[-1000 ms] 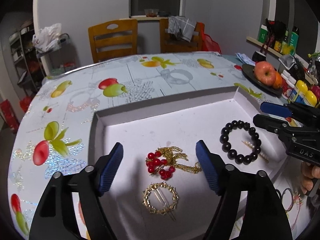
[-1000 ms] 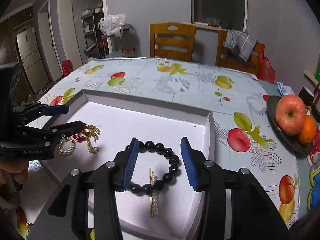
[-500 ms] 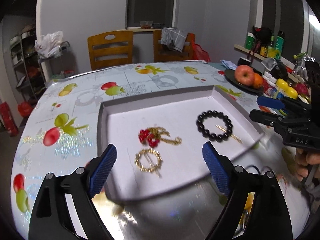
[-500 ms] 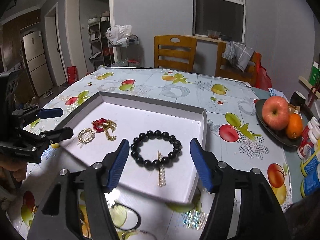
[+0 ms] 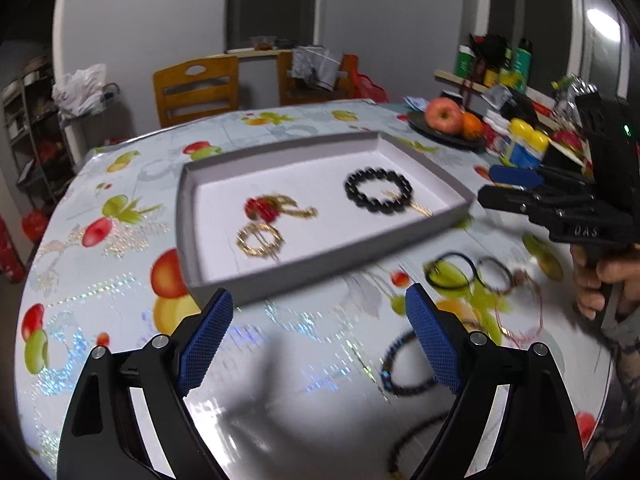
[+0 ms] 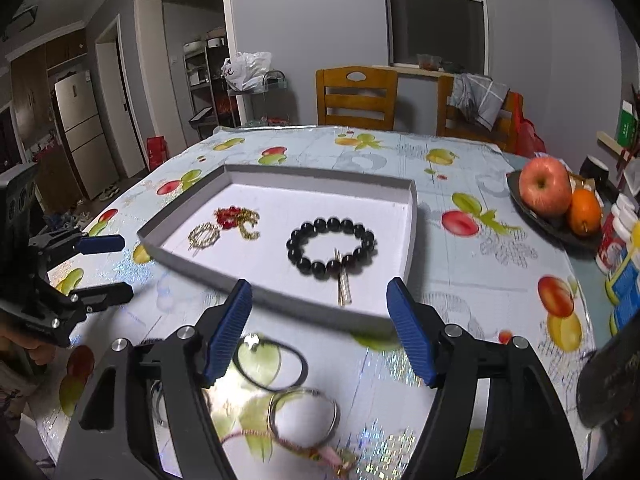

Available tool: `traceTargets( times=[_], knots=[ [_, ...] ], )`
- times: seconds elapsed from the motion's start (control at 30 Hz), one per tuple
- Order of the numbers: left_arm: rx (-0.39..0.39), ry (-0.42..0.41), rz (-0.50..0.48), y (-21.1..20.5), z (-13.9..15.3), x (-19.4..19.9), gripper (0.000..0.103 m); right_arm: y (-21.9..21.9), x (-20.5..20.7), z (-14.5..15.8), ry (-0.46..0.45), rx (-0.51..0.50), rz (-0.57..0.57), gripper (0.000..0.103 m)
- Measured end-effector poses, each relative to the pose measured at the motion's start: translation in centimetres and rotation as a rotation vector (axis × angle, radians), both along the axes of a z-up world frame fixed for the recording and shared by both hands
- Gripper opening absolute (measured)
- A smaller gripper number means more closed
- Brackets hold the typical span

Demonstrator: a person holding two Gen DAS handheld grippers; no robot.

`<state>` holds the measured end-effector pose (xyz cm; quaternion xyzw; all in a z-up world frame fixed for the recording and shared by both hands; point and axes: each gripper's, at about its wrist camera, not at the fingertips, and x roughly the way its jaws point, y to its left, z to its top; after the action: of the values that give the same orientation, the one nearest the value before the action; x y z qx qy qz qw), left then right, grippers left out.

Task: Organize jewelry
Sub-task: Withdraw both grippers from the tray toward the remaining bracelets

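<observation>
A shallow grey tray (image 5: 328,268) (image 6: 280,293) with a white floor holds a black bead bracelet (image 5: 379,209) (image 6: 320,270), a gold hairpin (image 6: 343,288), a red-bead gold chain piece (image 5: 264,208) (image 6: 232,216) and a gold ring brooch (image 5: 245,242) (image 6: 204,234). My left gripper (image 5: 316,320) (image 6: 124,267) hangs open over bare table in front of the tray. My right gripper (image 6: 320,300) (image 5: 488,185) is opening with nothing between its pads. Under it lie a black hair tie (image 6: 306,366), a metal ring (image 6: 334,412) and a pink cord (image 6: 296,446).
A dark beaded bracelet (image 5: 404,390) and thin loops (image 5: 520,334) lie near the table's front edge. A dark plate (image 6: 552,226) with an apple and an orange, and several bottles (image 5: 520,148), stand at the right. Two wooden chairs (image 6: 356,96) are at the far side.
Both grippers have drawn back from over the tray toward the near table edge, and their jaws have widened. Loose hair ties and bracelets in front of the tray have come into view.
</observation>
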<state>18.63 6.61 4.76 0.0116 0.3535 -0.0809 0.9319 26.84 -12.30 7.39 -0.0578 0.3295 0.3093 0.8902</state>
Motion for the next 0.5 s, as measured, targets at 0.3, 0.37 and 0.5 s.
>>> traceTargets(
  times=[0.3,0.37,0.5],
  knots=[
    [-0.004,0.050,-0.044,-1.2,-1.7,-0.4,0.088,-1.2,-1.9,-2.0,0.061,-0.041,0.016,0.076],
    [-0.001,0.070,-0.050,-1.4,-2.0,-0.2,0.088,-1.2,-2.2,-2.5,0.071,-0.059,0.024,0.076],
    [0.019,0.084,-0.065,-1.9,-2.2,-0.1,0.086,-1.2,-2.6,-2.9,0.081,-0.078,0.032,0.076]
  ],
)
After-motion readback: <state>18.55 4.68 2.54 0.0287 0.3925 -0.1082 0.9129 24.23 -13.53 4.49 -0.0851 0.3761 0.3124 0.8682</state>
